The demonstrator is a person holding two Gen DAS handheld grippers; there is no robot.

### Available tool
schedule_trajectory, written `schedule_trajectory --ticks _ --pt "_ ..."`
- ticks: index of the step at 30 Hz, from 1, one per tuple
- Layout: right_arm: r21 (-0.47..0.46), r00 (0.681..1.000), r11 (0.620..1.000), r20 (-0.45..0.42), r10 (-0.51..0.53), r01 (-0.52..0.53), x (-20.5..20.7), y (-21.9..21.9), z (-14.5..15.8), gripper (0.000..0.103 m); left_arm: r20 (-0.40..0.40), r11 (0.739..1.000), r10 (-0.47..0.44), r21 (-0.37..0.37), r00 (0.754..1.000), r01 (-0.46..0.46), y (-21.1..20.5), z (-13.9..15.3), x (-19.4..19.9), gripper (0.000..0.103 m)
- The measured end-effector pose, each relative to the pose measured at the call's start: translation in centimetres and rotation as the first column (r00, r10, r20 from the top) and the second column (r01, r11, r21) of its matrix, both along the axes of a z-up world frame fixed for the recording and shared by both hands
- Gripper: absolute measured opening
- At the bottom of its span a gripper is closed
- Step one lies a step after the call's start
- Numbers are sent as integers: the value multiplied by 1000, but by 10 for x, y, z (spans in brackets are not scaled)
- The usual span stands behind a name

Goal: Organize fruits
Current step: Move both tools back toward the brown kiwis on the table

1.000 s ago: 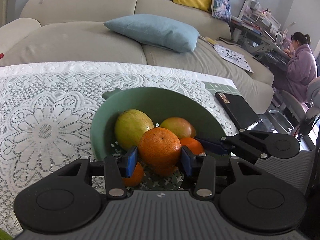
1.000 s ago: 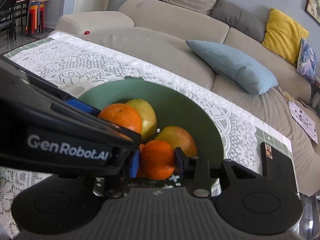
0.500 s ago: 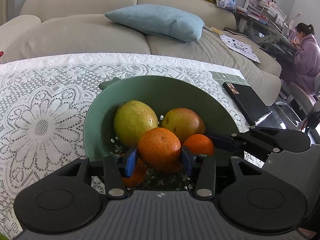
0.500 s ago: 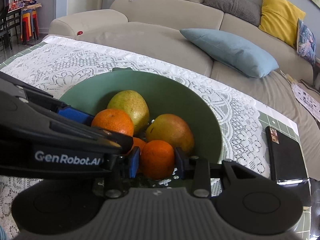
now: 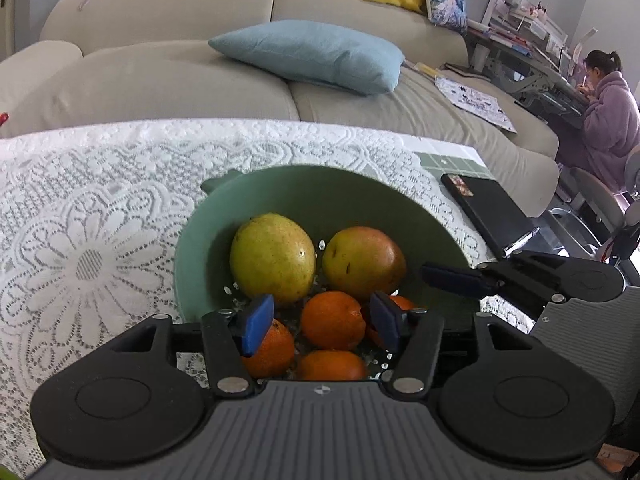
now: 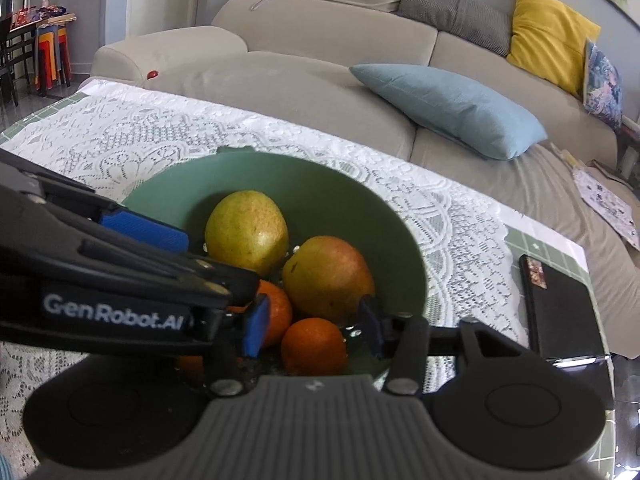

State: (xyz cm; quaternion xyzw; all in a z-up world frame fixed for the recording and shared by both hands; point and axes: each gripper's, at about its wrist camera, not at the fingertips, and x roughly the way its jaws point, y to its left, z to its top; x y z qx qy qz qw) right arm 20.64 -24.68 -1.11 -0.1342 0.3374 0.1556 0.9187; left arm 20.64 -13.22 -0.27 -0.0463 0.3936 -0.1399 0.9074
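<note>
A green bowl [image 5: 320,192] [image 6: 320,184] on the lace-covered table holds a yellow-green fruit [image 5: 274,256] [image 6: 246,230], a reddish-yellow fruit [image 5: 362,262] [image 6: 326,272] and several oranges. One orange [image 5: 332,320] lies in the bowl between the blue pads of my left gripper [image 5: 320,326]. Its jaws are opening, with gaps on both sides of the fruit. Another orange [image 6: 314,346] rests between the pads of my right gripper [image 6: 313,330], whose jaws are also opening and stand clear of it. The two grippers sit side by side over the bowl's near edge.
A white lace cloth [image 5: 100,220] covers the table. A black notebook [image 5: 492,212] [image 6: 560,308] lies at the table's right end. Behind the table stands a beige sofa [image 5: 160,80] with a blue cushion [image 5: 312,54]. A person in purple [image 5: 604,120] sits at a desk far right.
Both grippers have widened and let go of their oranges. The two oranges now lie lower, among the other fruit in the bowl.
</note>
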Motion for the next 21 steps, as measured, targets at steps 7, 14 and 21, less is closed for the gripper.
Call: schedule_trajectory --ticks 7,14,21 --pt "51 998 998 51 -33 31 -8 -2 15 75 59 1000 19 -22 998 -18 12 18 -13 68" --pt "194 1000 981 18 -23 19 -16 0 27 75 146 998 65 3 987 -66 35 39 -37 69" --pt "304 998 952 -48 27 -12 -27 11 33 75 192 996 87 15 978 -91 61 52 -60 69"
